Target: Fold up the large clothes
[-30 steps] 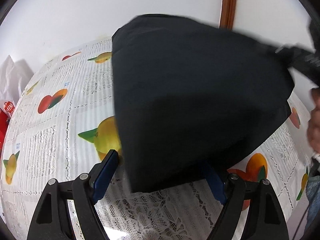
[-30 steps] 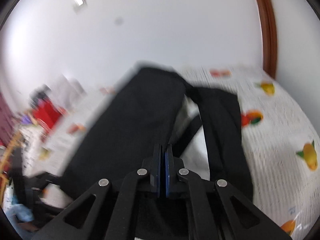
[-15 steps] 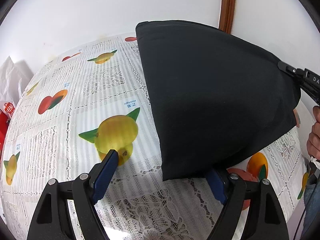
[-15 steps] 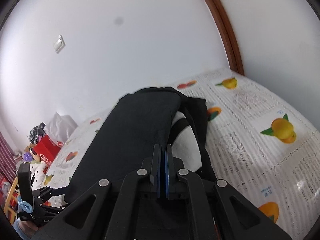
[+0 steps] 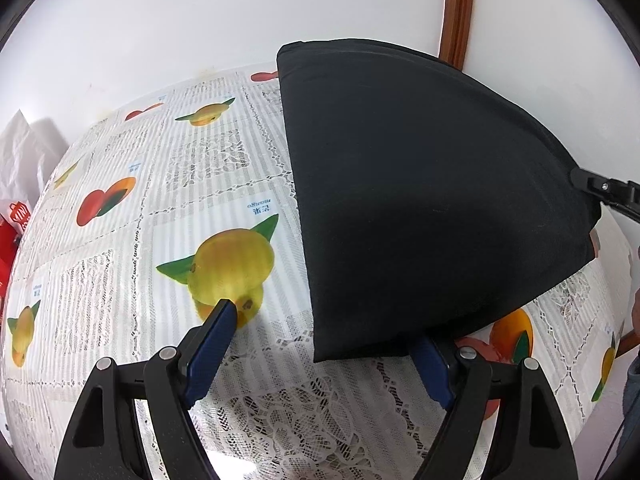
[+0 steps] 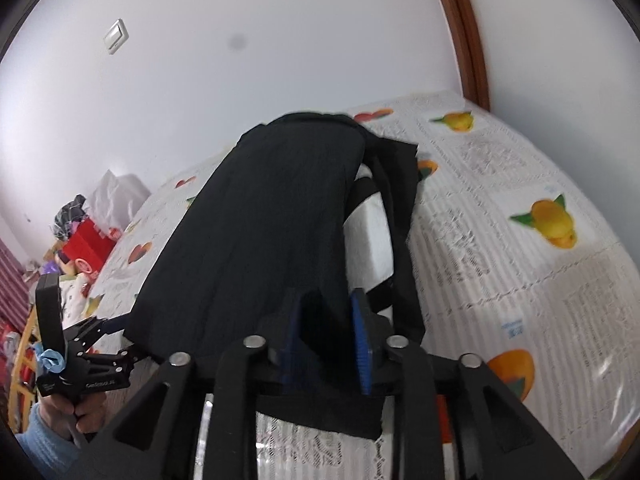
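Black garment (image 5: pixel 420 200) hides right gripper's (image 6: pixel 326 338) fingers.

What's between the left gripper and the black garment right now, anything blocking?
Nothing visible. The left gripper is open at the near corner of the black garment, with only bare tablecloth around it. The right gripper is open at the opposite edge.

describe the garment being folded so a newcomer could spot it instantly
Start at the table under the white lace tablecloth printed with fruit. On its right part, below the brown door frame, lies the black garment, folded into a smooth slab. It is the only dark, unpatterned thing on the cloth.
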The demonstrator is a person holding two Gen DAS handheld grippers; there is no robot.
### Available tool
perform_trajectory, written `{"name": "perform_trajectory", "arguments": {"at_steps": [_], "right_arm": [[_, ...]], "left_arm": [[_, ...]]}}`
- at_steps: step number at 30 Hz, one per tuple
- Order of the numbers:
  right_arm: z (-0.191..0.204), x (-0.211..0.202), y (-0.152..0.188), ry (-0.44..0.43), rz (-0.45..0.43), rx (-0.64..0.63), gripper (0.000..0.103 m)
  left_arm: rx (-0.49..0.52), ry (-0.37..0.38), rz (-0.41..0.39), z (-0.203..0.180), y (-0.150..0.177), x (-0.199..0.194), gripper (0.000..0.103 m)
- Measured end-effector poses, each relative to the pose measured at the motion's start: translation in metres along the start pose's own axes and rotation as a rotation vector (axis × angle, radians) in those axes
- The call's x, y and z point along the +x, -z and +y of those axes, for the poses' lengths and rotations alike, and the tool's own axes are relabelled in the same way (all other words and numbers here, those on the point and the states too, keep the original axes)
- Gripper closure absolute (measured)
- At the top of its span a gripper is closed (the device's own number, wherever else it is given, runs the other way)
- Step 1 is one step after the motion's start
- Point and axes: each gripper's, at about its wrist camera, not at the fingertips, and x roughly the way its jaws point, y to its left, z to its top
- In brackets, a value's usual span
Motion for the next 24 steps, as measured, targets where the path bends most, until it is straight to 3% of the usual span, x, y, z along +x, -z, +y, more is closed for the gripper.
{"name": "perform_trajectory", "arguments": {"at_steps": [2,3,4,8,10,15,20,23,24], "right_arm": [[-0.003,0.008,0.001,0.003,0.027,0.028,0.076],[-0.003,0.012,0.001,-0.001,0.044,0.035,0.083],[-0.002,0.011,-0.001,-0.003,0.033,0.025,0.101],[-0.007,-0.026,-0.002,-0.241,-0.077,0.068,0.101],[-0.007,-0.032,0.003,-0.263,-0.084,0.071,0.101],[-0.003,-0.009,0.029,-0.108,0.029,0.012,0.100],[0.002,-0.022,0.039,-0.044,0.014,-0.030,0.097],[0.010,-0.036,0.044,0.027,0.019,-0.106,0.085],[0.013,-0.041,0.047,0.046,0.029,-0.134,0.077]], "left_arm": [[0.002,-0.008,-0.004,-0.003,0.000,-0.001,0.020],[-0.004,-0.007,-0.002,-0.002,-0.001,-0.001,0.020],[-0.008,-0.008,0.001,-0.002,-0.001,-0.001,0.020],[-0.017,-0.018,0.003,-0.002,-0.002,0.000,0.020],[-0.020,-0.017,0.003,-0.001,-0.003,0.001,0.020],[-0.014,-0.011,0.009,0.001,-0.004,0.002,0.021],[0.003,0.025,0.016,0.006,-0.001,-0.005,0.025],[0.006,0.059,-0.004,0.011,0.004,-0.013,0.026],[0.006,0.073,-0.010,0.013,0.005,-0.015,0.029]]}}
